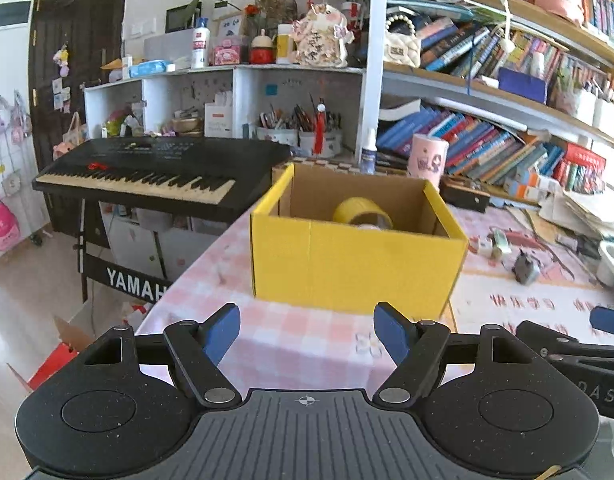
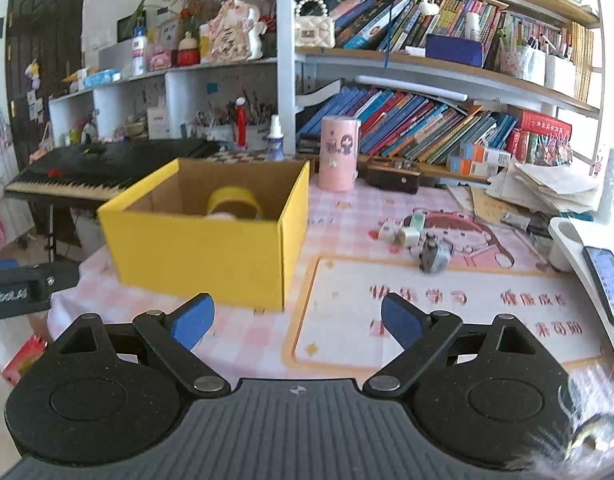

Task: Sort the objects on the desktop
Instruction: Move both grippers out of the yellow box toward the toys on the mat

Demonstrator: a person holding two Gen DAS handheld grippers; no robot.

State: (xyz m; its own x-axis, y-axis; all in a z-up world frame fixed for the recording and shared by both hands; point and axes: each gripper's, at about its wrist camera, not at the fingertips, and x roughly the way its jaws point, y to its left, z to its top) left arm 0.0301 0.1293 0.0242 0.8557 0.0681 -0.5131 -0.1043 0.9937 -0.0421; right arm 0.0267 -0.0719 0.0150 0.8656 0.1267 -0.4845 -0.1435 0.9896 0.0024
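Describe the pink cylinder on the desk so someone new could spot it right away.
Find the yellow cardboard box on the pink checked tablecloth. Behind its right rear corner, before the leaning books, stands the pink cylinder. It is upright, pale pink with a cartoon print, taller than the white spray bottle nearby.

Both wrist views toward yellow box (image 1: 357,256)

Left gripper (image 1: 307,334): jaws spread wide, nothing between them, held level. Right gripper (image 2: 296,322): jaws likewise spread wide, nothing held. The two grippers sit side by side, close together.
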